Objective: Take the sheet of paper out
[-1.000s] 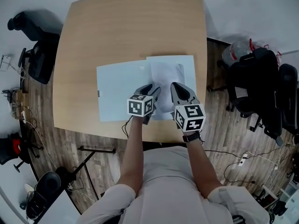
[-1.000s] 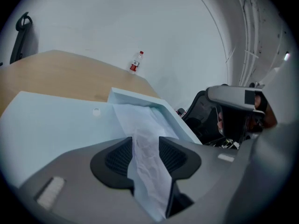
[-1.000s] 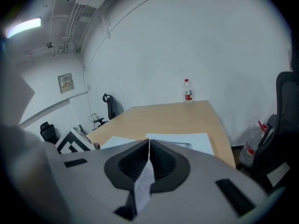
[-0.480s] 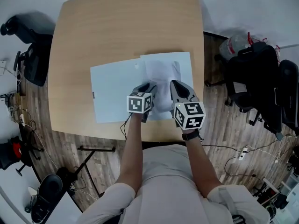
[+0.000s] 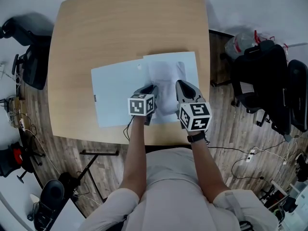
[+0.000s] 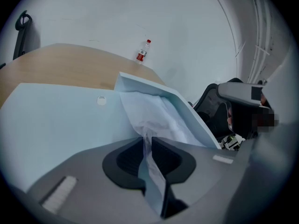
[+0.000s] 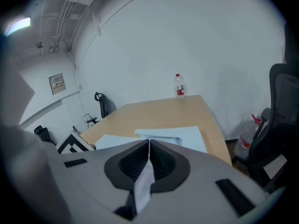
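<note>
A pale blue folder lies open on the wooden table. A crinkled white sheet of paper lies in its right half. My left gripper is at the folder's near middle. Its jaws have just been closing, and in the left gripper view they pinch a thin pale blue layer of the folder beside the paper. My right gripper is at the paper's near edge. In the right gripper view it is shut on a strip of the white paper.
A small bottle with a red label stands at the table's far edge, also seen in the right gripper view as the bottle. Black office chairs stand to the right and another chair to the left. Cables lie on the floor.
Both grippers have sunk slightly toward the folder. The left gripper's jaws have drawn together at the folder's near edge. The folder and paper lie as before.
</note>
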{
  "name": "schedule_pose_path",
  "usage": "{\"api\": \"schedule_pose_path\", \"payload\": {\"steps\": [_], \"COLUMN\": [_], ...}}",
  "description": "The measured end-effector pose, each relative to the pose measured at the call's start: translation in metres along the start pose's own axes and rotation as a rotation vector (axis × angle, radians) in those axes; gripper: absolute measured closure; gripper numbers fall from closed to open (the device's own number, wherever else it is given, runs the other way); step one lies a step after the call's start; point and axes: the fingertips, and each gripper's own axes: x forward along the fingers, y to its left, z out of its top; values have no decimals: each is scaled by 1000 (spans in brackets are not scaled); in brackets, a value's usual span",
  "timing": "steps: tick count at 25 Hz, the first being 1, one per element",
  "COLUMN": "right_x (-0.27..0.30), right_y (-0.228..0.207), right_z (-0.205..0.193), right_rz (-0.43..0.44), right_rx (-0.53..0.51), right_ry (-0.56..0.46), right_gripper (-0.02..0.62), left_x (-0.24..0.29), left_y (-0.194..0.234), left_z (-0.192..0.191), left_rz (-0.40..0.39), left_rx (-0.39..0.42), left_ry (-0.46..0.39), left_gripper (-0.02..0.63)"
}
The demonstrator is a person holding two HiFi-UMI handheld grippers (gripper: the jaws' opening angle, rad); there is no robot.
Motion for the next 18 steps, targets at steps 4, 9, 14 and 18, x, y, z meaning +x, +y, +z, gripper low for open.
{"api": "schedule_pose_path", "payload": {"steps": [4, 9, 14, 18], "right_x": [1, 4, 7, 11], "right_y": [1, 8, 14, 22], "right_z": [0, 8, 7, 8], "right_rz": [-3, 0, 11, 23], "right_rx": [5, -1, 32, 43], "right_ry": [1, -13, -23, -27], "right_gripper": [581, 581, 581, 581], "left_x": [-1, -8, -16, -27], "left_y": [1, 5, 15, 26], "left_z": [1, 1, -3, -5], "left_rz": [0, 0, 9, 16], "left_rx": [0, -15, -29, -60], "left_ry": [-11, -30, -35, -44], "left_gripper": [569, 589, 589, 591]}}
